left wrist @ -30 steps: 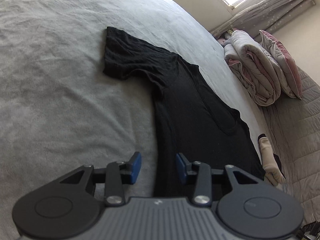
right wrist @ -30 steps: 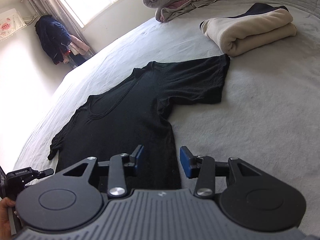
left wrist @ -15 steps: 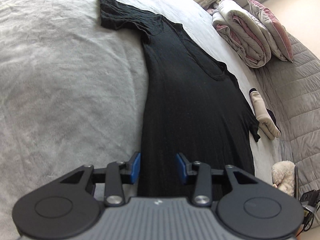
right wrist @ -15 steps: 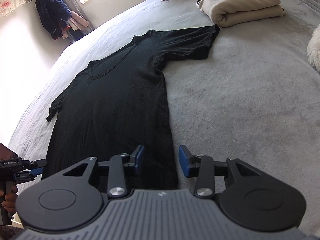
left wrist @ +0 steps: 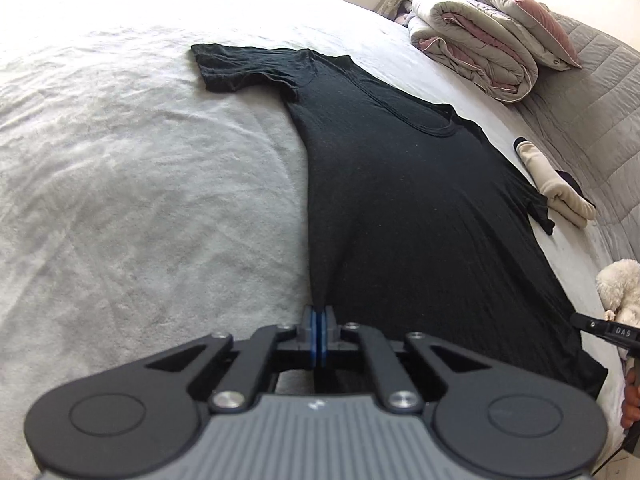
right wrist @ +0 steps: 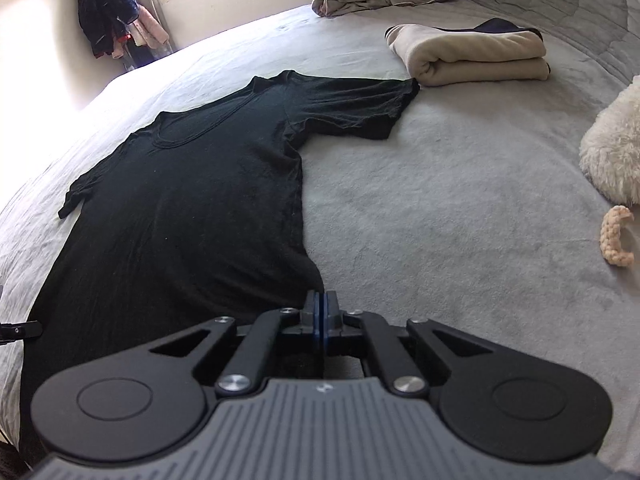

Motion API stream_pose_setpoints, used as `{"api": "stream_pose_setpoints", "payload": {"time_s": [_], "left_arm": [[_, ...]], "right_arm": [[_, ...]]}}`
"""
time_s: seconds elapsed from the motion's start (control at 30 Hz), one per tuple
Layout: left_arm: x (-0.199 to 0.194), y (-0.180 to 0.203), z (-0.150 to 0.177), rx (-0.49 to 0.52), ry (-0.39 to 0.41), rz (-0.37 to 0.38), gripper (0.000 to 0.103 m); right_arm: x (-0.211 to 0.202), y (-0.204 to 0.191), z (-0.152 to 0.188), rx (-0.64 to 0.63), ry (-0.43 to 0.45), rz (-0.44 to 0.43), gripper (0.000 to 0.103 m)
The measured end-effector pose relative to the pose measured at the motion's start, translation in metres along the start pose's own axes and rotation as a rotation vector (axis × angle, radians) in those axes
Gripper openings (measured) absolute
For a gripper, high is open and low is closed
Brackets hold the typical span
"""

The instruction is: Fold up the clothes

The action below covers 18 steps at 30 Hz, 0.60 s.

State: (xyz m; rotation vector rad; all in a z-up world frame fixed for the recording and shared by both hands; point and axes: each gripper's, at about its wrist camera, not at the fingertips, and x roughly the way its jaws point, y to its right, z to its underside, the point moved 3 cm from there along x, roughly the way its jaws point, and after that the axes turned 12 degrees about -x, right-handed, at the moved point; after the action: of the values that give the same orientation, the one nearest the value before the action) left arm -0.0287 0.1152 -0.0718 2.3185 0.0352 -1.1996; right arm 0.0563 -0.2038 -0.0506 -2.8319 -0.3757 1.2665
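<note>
A black T-shirt (left wrist: 420,208) lies spread flat on the grey bed (left wrist: 140,184), neck end away from me and both sleeves out. My left gripper (left wrist: 319,312) is shut on the shirt's bottom hem at its left corner. In the right wrist view the same T-shirt (right wrist: 200,208) stretches away, and my right gripper (right wrist: 321,296) is shut on the hem at its right corner. The fabric pulls up slightly into each pair of blue pads. The other gripper's tip (left wrist: 604,330) shows at the right edge of the left wrist view.
A folded cream garment (right wrist: 472,56) lies by the right sleeve. A rolled quilt and pillow (left wrist: 480,44) sit at the head of the bed. A white plush toy (right wrist: 612,148) and a small knitted piece (right wrist: 616,236) lie to the right. Clothes hang (right wrist: 108,12) by the window.
Both grippers slid to the shirt's bottom hem and went from open to shut on its two corners. The left one rolled level as it came.
</note>
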Motion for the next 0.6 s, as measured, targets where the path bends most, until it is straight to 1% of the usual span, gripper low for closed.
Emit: {"api": "stream_pose_setpoints", "payload": {"time_s": [0.07, 0.13, 0.17, 0.2, 0.3, 0.33, 0.4, 0.5, 0.6], "left_arm": [[0.001, -0.003, 0.000, 0.019, -0.009, 0.003, 0.002], [0.002, -0.003, -0.002, 0.026, -0.013, 0.013, 0.003], [0.002, -0.003, -0.003, 0.028, -0.016, 0.020, 0.005], [0.003, -0.003, -0.005, 0.016, -0.018, 0.033, 0.006], [0.013, -0.006, -0.015, -0.057, -0.011, 0.084, 0.017], [0.017, -0.006, -0.019, -0.079, -0.006, 0.099, 0.019], [0.026, -0.005, -0.027, -0.121, 0.006, 0.125, 0.021], [0.039, -0.003, -0.038, -0.186, 0.027, 0.161, 0.022], [0.054, -0.008, -0.051, -0.284, 0.047, 0.211, 0.022]], "right_arm": [[0.004, 0.001, 0.002, -0.001, -0.018, -0.013, 0.001], [0.005, 0.000, 0.002, -0.009, -0.021, -0.023, 0.005], [0.005, 0.000, 0.001, -0.003, -0.020, -0.033, 0.012], [0.005, 0.002, -0.002, 0.023, -0.014, -0.046, 0.015], [0.008, 0.008, -0.010, 0.099, 0.004, -0.084, 0.018], [0.011, 0.010, -0.013, 0.118, 0.015, -0.093, 0.023], [0.019, 0.012, -0.020, 0.153, 0.035, -0.111, 0.040], [0.032, 0.014, -0.029, 0.187, 0.063, -0.136, 0.040], [0.044, 0.013, -0.036, 0.189, 0.085, -0.142, 0.040]]}}
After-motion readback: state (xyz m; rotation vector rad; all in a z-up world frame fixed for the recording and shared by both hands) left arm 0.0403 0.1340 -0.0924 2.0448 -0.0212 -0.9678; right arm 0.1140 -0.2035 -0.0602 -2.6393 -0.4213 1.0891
